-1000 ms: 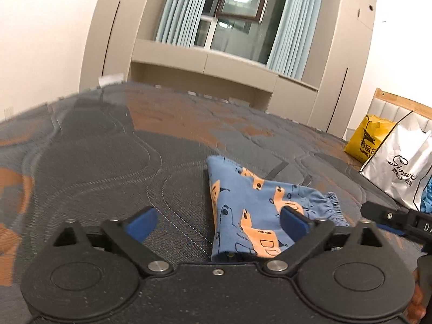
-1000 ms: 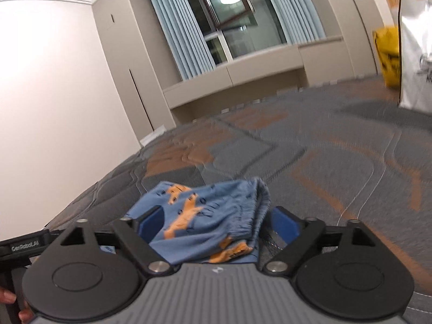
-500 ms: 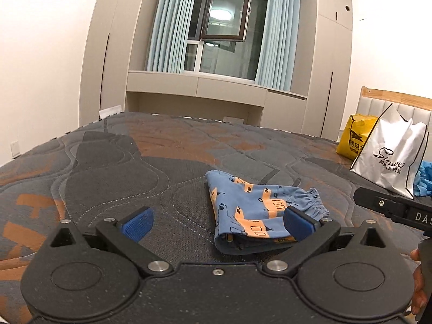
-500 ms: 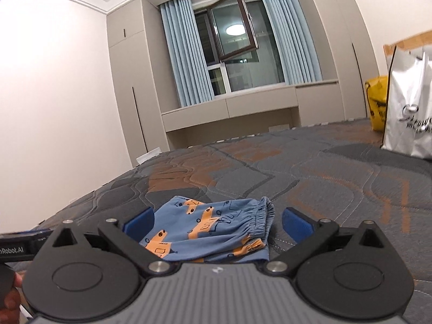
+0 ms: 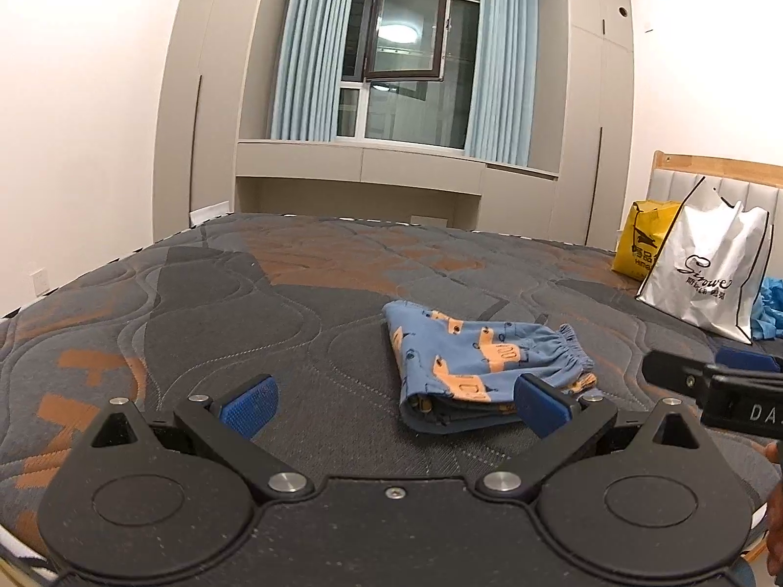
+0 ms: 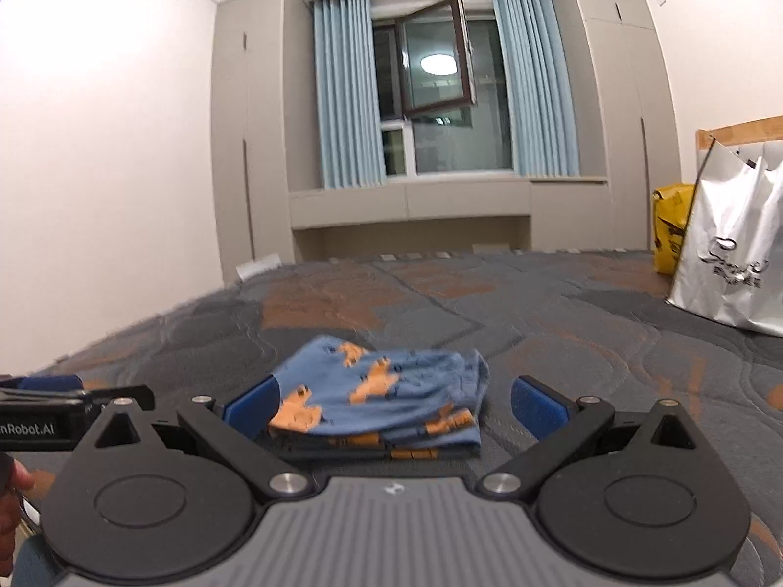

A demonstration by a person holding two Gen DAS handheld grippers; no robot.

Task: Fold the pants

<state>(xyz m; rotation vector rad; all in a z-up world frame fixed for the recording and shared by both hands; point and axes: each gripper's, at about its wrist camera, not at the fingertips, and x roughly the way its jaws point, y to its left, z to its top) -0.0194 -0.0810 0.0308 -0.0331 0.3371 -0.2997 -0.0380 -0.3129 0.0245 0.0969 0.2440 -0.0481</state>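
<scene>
The blue pants (image 5: 479,367) with an orange print lie folded into a small stack on the grey and orange mattress (image 5: 244,303). My left gripper (image 5: 396,406) is open and empty, held just short of the stack's near left side. My right gripper (image 6: 394,408) is open and empty, held just short of the pants (image 6: 381,396), apart from them. The right gripper shows at the right edge of the left wrist view (image 5: 709,386), and the left one at the left edge of the right wrist view (image 6: 63,406).
A white shopping bag (image 5: 709,274) and a yellow bag (image 5: 641,244) stand at the headboard, far right on the mattress. Blue cloth (image 5: 768,308) lies beside them. A wall with cabinets and a window (image 5: 401,58) is behind the bed's far edge.
Both grippers have drawn back and up from the folded pants, so the stack now sits farther ahead. Both stay open. The pants have not moved.
</scene>
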